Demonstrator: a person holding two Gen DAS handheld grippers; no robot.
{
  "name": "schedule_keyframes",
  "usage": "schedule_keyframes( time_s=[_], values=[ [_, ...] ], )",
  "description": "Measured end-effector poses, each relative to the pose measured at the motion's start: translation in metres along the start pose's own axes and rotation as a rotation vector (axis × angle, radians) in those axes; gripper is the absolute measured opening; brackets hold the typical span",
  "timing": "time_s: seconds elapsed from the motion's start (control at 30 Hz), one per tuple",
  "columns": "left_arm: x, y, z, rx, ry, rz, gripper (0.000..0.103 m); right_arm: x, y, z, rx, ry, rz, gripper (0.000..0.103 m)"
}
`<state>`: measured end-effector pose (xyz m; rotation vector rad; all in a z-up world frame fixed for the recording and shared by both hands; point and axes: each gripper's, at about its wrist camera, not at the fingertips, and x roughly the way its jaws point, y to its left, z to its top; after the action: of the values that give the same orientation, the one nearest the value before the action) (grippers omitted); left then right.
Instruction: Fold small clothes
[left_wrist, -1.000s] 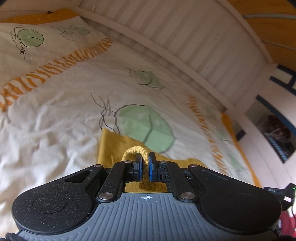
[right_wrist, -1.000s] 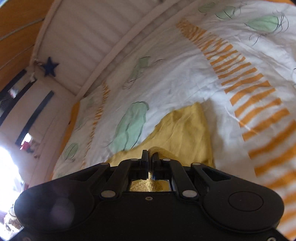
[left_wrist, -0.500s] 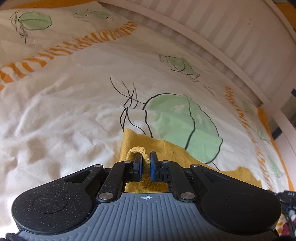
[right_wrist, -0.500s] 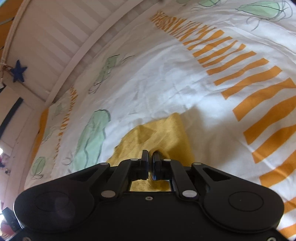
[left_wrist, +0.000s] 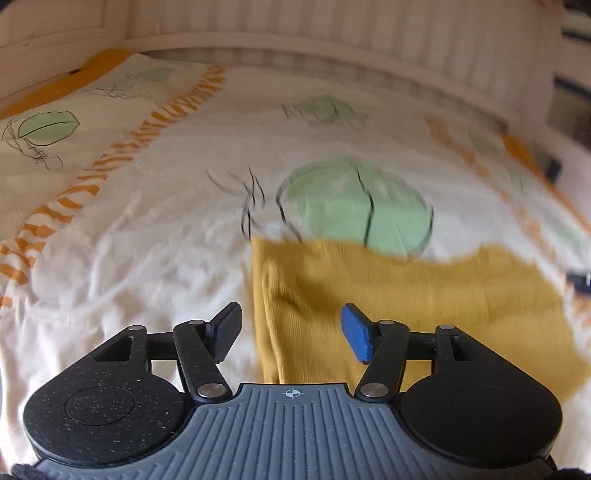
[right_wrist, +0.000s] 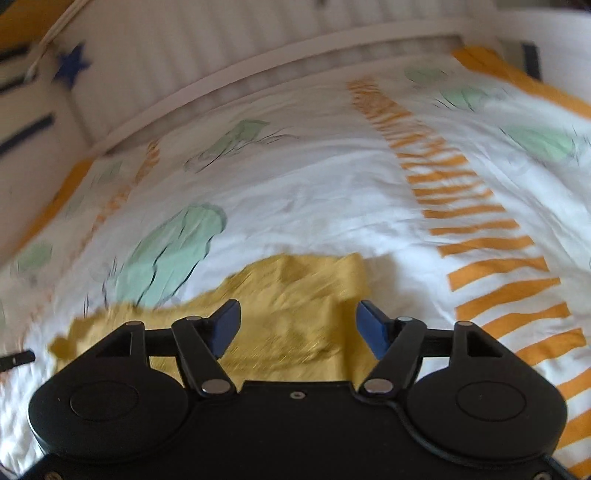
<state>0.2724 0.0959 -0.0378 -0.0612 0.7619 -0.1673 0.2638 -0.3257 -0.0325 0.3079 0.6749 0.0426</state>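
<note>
A mustard-yellow garment (left_wrist: 399, 295) lies flat on the bed cover, folded over, its left edge straight. My left gripper (left_wrist: 291, 332) is open and empty just above the garment's left end. In the right wrist view the same garment (right_wrist: 295, 295) lies under my right gripper (right_wrist: 299, 328), which is open and empty over its right end. Both views are blurred by motion.
The white bed cover (left_wrist: 147, 258) carries green leaf prints (left_wrist: 354, 210) and orange stripe bands (right_wrist: 487, 266). A white slatted bed rail (left_wrist: 332, 37) runs along the far side. The other gripper's tip (left_wrist: 580, 278) shows at the right edge.
Both grippers were shut on the yellow garment; both have opened and let it go. The garment now lies flat on the cover, and both grippers have pulled back.
</note>
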Motion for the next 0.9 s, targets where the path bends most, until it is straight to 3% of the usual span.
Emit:
schedule_keyframes(
  time_s=[0.13, 0.27, 0.6, 0.9],
  values=[
    [0.008, -0.01, -0.018, 0.062, 0.058, -0.017, 0.058, -0.004, 0.034, -0.015, -0.084, 0.026, 0.018, 0.074],
    [0.02, -0.014, -0.011, 0.073, 0.143, -0.025, 0.058, -0.001, 0.068, -0.029, -0.197, 0.069, 0.026, 0.076],
    [-0.008, -0.014, 0.021, 0.154, 0.031, 0.007, 0.058, 0.024, 0.122, -0.062, -0.421, 0.127, -0.006, 0.076],
    [0.03, -0.002, 0.011, 0.038, 0.176, -0.061, 0.059, 0.064, 0.143, -0.06, -0.461, 0.145, -0.101, 0.082]
  ],
)
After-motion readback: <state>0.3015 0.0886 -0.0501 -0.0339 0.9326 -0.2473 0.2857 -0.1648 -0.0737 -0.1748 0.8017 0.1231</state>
